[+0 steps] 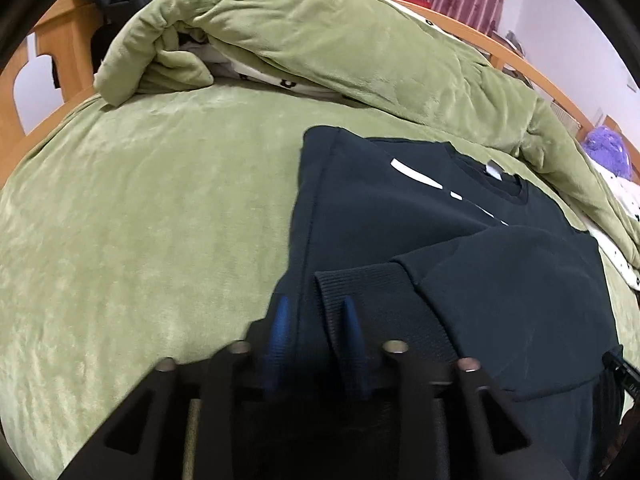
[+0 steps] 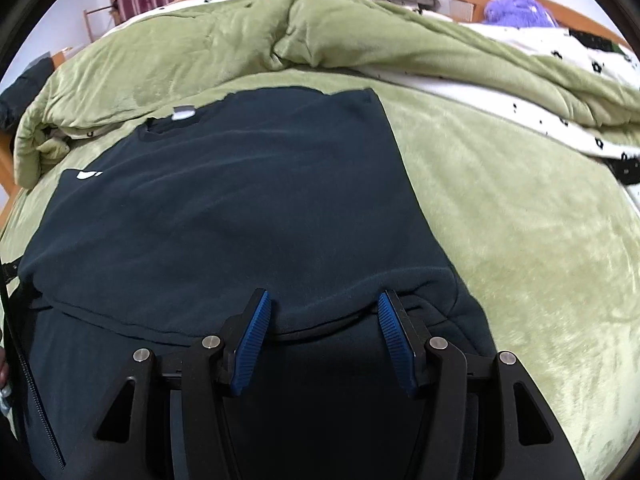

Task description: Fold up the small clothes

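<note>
A dark navy sweatshirt [image 1: 400, 216] with a white print lies flat on the green blanket, its neck pointing away from me. One sleeve is folded across the body, and its ribbed cuff [image 1: 372, 304] lies near my left gripper [image 1: 315, 305]. That gripper hovers over the sweatshirt's left edge, jaws a little apart, blue fingertips [image 1: 282, 316] not pressing the cloth. In the right wrist view the sweatshirt [image 2: 224, 208] fills the middle. My right gripper [image 2: 322, 300] stands open over the near edge of a folded layer, with cloth lying between the pads [image 2: 256, 332] but not pinched.
A green blanket [image 1: 140, 220] covers the bed. A bunched green quilt [image 2: 208, 40] lies along the far side, with white dotted bedding [image 2: 580, 80] to the right. A wooden bed frame [image 1: 520, 56] and a purple fluffy thing [image 2: 516, 10] sit beyond.
</note>
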### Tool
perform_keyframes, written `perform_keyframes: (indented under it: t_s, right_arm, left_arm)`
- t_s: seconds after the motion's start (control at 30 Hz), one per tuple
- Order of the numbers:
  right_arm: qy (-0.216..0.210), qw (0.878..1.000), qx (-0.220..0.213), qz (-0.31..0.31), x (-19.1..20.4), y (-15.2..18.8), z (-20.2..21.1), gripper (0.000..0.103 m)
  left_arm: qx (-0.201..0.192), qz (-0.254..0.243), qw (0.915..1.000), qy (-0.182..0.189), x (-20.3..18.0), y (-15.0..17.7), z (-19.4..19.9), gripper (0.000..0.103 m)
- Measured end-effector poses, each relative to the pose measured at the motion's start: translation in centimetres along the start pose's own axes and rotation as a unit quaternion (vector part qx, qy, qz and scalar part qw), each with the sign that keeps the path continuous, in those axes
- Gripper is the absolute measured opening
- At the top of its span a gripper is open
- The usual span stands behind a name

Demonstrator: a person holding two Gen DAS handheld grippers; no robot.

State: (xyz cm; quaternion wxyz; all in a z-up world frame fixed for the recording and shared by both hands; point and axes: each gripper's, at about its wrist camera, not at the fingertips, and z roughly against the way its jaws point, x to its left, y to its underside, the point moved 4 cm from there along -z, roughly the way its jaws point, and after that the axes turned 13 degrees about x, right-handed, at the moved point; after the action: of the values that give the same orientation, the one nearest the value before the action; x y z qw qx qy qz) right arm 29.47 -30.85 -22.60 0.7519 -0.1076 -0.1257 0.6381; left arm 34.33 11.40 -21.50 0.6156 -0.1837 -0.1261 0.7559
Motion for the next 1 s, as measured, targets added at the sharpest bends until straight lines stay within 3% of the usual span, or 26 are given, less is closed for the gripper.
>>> perform_keyframes:
  t_s: [0.2, 0.4, 0.63, 0.83, 1.0]
  right_arm:
    - [-0.014, 1.000, 0.000, -0.017, -0.4, 0.1, -0.8, 0.055]
    - [-0.007, 1.000, 0.002, -0.006, 0.1, 0.4, -0.6, 0.055]
    - [-0.001, 1.000, -0.009, 0.011, 0.5, 0.6, 0.5, 0.055]
    - [0.024, 0.999, -0.013, 0.027, 0.2, 0.4, 0.2, 0.063]
    - [0.024, 0.999, -0.008, 0.028, 0.0, 0.5, -0.7, 0.070]
  left_arm:
    - [-0.024, 0.001, 0.9990, 0.037, 0.0, -0.1, 1.4, 0.039]
    - [-0.046, -0.029, 0.9959, 0.071, -2.5, 0.3, 2.5, 0.047]
    - [-0.002, -0.076, 0.9967, 0.026, -4.6, 1.8, -1.2, 0.050]
    - [-0.014, -0.103, 0.9945, -0.007, -5.1, 2.4, -1.4, 0.055]
    - [-0.020, -0.106, 0.9942, -0.008, -4.9, 2.7, -1.4, 0.056]
